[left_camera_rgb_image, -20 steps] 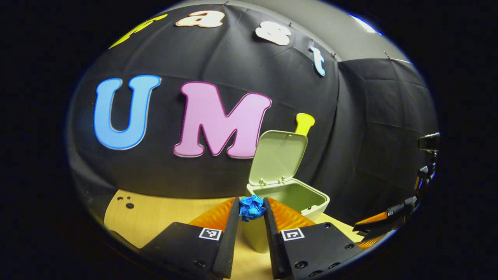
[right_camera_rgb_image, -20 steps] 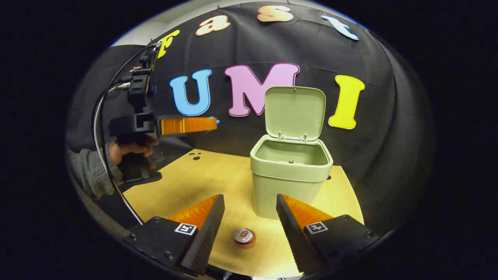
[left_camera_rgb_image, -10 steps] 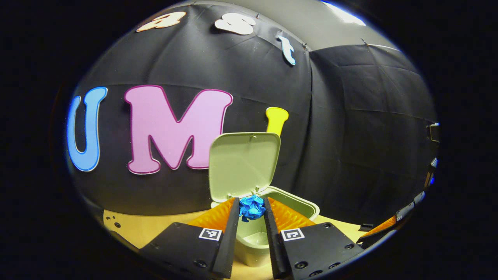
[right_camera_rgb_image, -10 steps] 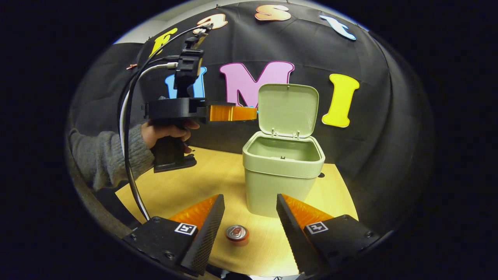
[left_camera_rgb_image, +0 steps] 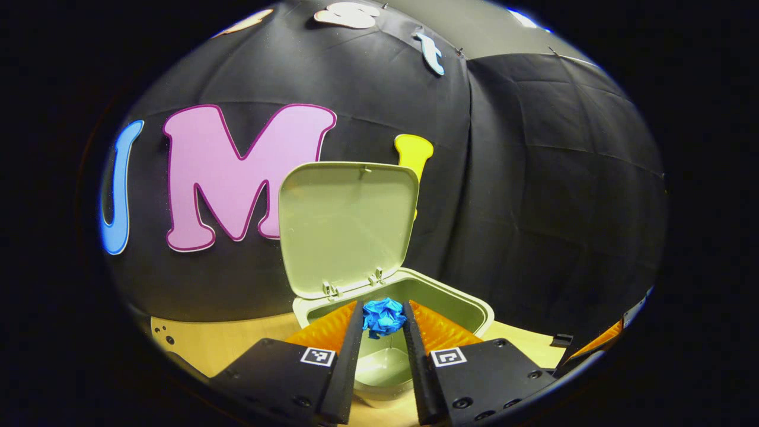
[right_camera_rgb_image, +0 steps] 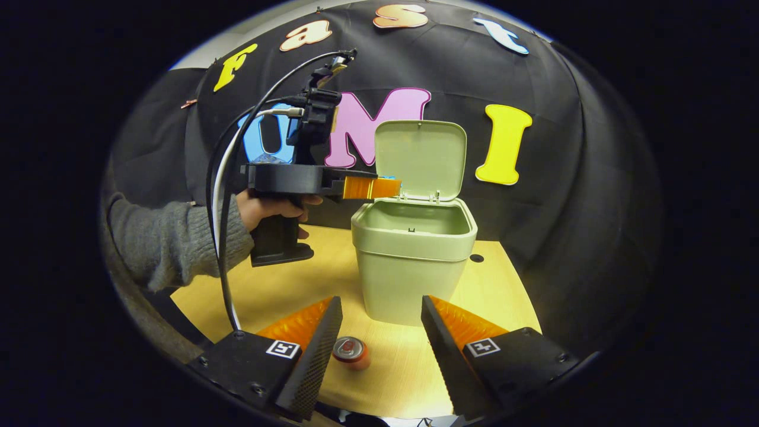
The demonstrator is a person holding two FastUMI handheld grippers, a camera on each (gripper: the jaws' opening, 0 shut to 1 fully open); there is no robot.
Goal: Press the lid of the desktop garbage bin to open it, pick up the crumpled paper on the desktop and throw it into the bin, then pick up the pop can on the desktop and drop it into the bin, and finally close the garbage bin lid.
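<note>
Since the lid (right_camera_rgb_image: pixel 420 157) is already tipped up and standing behind the opening, I've got the left gripper (left_camera_rgb_image: pixel 383 320) parked right over the mouth of the bin (right_camera_rgb_image: pixel 413 261), jaws squeezed on the crumpled paper (left_camera_rgb_image: pixel 383 316) so it hangs above the cavity and not the rim. That's the whole point of holding it this high: my guess is a plain release should drop it straight in without clipping the wall. In the right gripper view the left gripper (right_camera_rgb_image: pixel 396 188) pokes in from the side with a hand (right_camera_rgb_image: pixel 270 207) and grey sleeve (right_camera_rgb_image: pixel 178 237) behind it, level with the top of the bin.

The right gripper (right_camera_rgb_image: pixel 379 332) sits low near the front edge of the desk (right_camera_rgb_image: pixel 284 284), jaws spread wide with nothing between them, lined up roughly on the pop can (right_camera_rgb_image: pixel 351 351), which stands upright just in front of the bin. Looks like it's staged for the next grab.

Hard to tell stuff: the paper is only a sliver of blue behind the left gripper's fingers in the right gripper view, and I can't say if the bin's floor is bare, since the jaws cover part of it.
</note>
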